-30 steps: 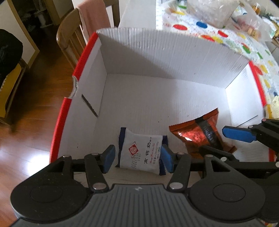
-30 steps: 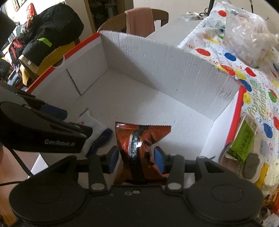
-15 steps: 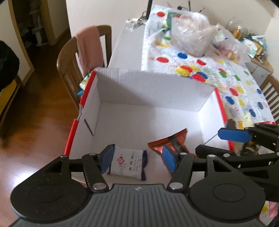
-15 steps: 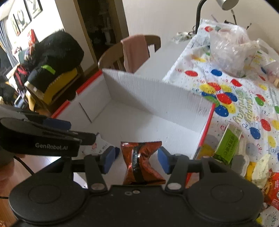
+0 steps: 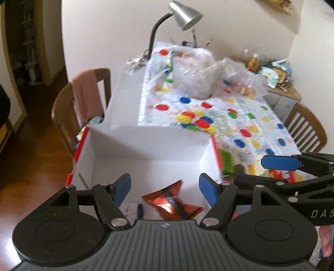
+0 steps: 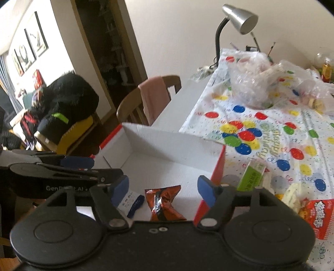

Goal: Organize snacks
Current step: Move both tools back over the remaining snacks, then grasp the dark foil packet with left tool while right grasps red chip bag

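A white cardboard box (image 5: 146, 146) with red outer sides stands at the near edge of the table. On its floor lie a shiny orange-brown snack packet (image 5: 171, 203) and a white packet with blue ends (image 5: 133, 210). My left gripper (image 5: 165, 187) hangs above the box's near side, its jaws opening with nothing pressed between them. Close on its right hovers my right gripper (image 6: 162, 190), jaws also opening and empty. In the right wrist view, the orange-brown packet (image 6: 163, 205) and the white packet (image 6: 130, 201) lie well below the pads. The left gripper (image 6: 94, 167) shows at the left edge.
A balloon-print cloth (image 6: 271, 133) covers the table right of the box, with a green packet (image 6: 251, 177), a red snack bag (image 6: 317, 212) and clear plastic bags (image 5: 208, 77) on it. A desk lamp (image 5: 183, 14) stands at the far end. Wooden chairs (image 5: 83, 100) flank the table.
Both grippers have risen and drawn back from inside the box, tilting up toward the table. Their jaws have spread wider. The two packets stay on the box floor.
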